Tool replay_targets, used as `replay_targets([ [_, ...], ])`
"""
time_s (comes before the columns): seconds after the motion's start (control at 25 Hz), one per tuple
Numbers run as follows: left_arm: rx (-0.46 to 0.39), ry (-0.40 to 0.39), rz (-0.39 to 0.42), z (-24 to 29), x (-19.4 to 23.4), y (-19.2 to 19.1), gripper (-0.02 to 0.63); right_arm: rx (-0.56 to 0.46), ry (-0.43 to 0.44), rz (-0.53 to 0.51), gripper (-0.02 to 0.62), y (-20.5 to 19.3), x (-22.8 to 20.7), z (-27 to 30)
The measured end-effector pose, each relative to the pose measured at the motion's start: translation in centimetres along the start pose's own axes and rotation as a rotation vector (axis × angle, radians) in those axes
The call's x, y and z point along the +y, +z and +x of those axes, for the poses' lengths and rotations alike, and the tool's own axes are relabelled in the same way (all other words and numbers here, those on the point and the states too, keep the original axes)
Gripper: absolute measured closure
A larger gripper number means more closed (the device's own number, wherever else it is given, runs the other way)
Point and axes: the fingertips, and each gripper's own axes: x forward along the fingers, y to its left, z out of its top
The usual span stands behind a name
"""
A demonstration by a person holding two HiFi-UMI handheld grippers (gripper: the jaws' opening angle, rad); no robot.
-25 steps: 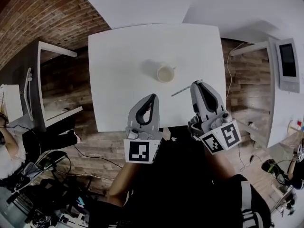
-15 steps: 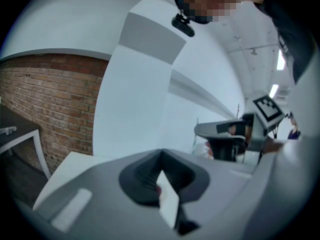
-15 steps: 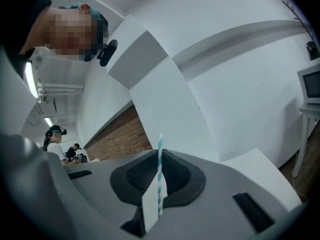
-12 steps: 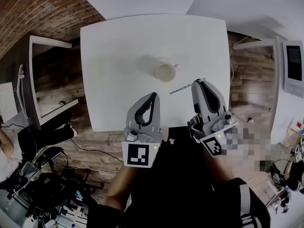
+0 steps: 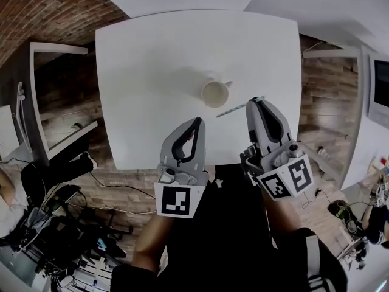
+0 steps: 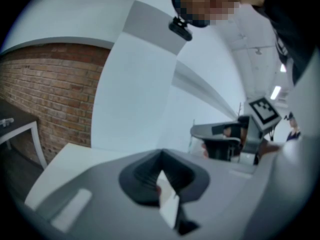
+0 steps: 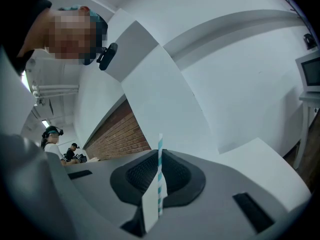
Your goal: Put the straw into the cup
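The straw (image 5: 234,108), a thin paper one striped teal and white, was pinched near one end between the closed jaws of the right gripper (image 5: 255,102). It slanted above the white table (image 5: 152,59), its free end pointing toward the cup (image 5: 214,93), near but apart from it. The cup was a small white mug standing upright, mouth open, handle to the right, its inside pale cream.

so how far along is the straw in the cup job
Done: the right gripper is shut on one end of the striped straw. In hand: the straw's free end points toward the cup but stops short of its rim. Left: bring that end over the cup and put it in. The left gripper is shut on nothing, near the table's edge.
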Motion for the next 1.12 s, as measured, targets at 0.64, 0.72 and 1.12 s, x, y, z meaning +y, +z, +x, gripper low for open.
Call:
replay_targets([
  [0.64, 0.053, 0.032, -0.058, 2.6, 1.6, -2.5, 0.603, 0.037, -0.03, 0.028, 0.571, -2.0, -3.1, 3.4],
  [0.72, 0.059, 0.036, -0.064, 2.8, 1.8, -2.7, 0.603, 0.044, -0.035, 0.027, 0.571, -2.5, -3.5, 3.7],
  [1.12, 0.091, 0.05, -0.086, 3.1, 2.1, -4.2, 0.603, 0.08, -0.057, 0.045, 0.571, -5.3, -4.9, 4.7],
])
